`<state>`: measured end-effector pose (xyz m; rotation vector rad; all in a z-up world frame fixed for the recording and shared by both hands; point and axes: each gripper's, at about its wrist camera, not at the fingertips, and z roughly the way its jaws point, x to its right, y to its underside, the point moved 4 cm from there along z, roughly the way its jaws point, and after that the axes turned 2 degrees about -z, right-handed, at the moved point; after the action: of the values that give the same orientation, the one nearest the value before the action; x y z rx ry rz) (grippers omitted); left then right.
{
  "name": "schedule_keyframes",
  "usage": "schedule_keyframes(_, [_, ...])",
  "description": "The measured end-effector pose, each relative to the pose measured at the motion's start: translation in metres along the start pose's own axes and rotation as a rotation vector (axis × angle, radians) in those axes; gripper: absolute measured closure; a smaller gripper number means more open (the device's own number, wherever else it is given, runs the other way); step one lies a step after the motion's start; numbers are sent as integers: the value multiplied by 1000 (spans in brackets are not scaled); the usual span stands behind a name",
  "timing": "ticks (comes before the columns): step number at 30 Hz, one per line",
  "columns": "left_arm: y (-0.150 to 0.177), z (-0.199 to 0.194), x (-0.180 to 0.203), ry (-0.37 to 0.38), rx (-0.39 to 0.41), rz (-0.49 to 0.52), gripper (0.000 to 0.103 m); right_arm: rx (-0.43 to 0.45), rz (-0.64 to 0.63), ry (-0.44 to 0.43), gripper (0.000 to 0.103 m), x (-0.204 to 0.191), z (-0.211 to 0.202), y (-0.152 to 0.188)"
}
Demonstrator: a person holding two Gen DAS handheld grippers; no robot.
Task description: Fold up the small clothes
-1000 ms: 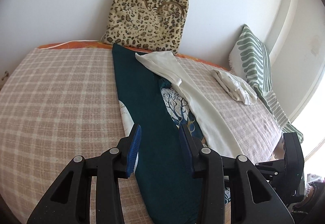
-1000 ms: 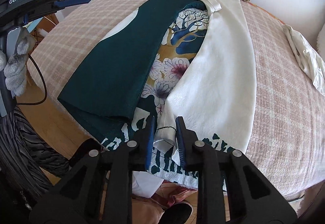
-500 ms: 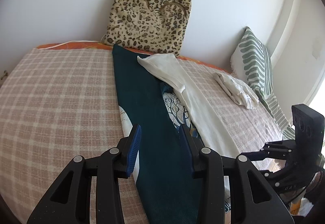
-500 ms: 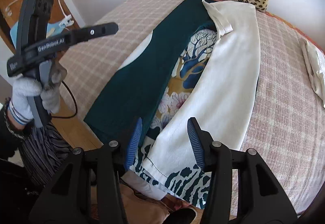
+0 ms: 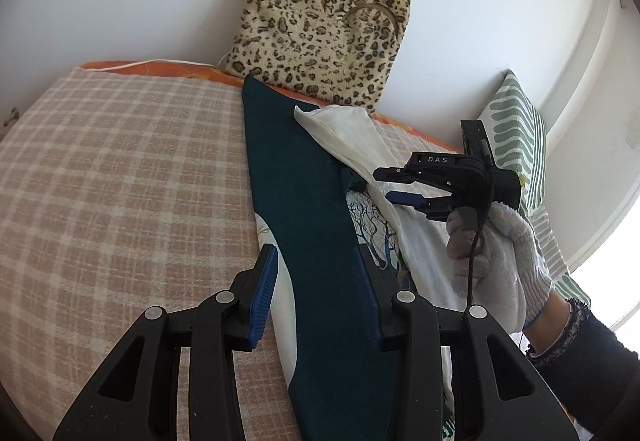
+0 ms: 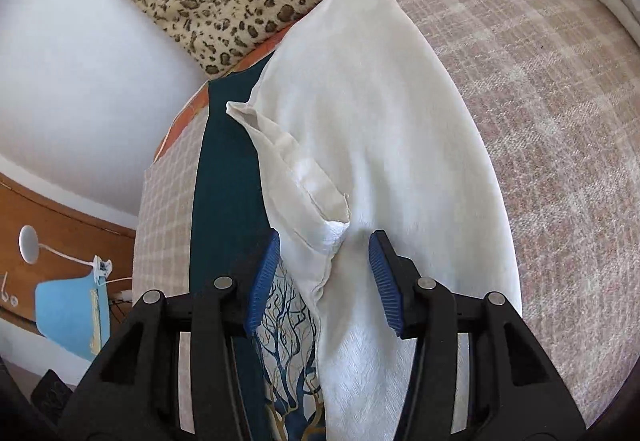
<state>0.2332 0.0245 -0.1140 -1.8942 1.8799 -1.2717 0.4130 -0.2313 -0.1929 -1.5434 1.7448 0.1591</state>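
On the bed (image 5: 100, 177) the garment (image 5: 320, 225) lies lengthwise; the left gripper (image 5: 316, 293), jaws wide, straddles its green panel, while only the right view shows the right gripper (image 6: 324, 281), jaws wide, around the sleeve (image 6: 304, 177) toward 12 o'clock.

We've got our right gripper (image 6: 323, 281) wide open over the cream garment's (image 6: 384, 145) folded sleeve (image 6: 288, 161), dark green fabric (image 6: 224, 169) alongside.
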Motion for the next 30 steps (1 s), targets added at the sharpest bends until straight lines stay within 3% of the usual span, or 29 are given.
schedule_keyframes(6, [0, -1, -7, -1, -6, -21, 66, 6, 7, -47, 54, -7, 7, -8])
schedule_keyframes(8, [-1, -2, -6, -2, -2, -20, 66, 11, -11, -43, 59, -12, 9, -7])
schedule_keyframes(10, [-1, -3, -4, -6, 5, -7, 66, 13, -42, -41, 78, -20, 9, -5])
schedule_keyframes(12, [-1, -3, -1, -10, 9, 8, 66, 0, -95, -42, 84, -34, 12, -2])
schedule_keyframes(13, [-1, -3, 0, -11, 9, 13, 66, -14, -125, -49, 85, -41, 14, 0])
schedule_keyframes(16, [-1, -4, 0, -13, 8, 14, 66, -98, -211, -181, 84, -70, 15, 14])
schedule_keyframes(19, [-1, -5, -3, -14, 12, 4, 66, -109, -247, -199, 76, -81, 1, 21])
schedule_keyframes(21, [-2, -7, -6, -13, 15, -3, 66, -94, -240, -216, 76, -78, -16, 22])
schedule_keyframes(30, [5, -19, -6, -4, 15, 12, 66, 4, -243, -144, 76, -38, -113, 63])
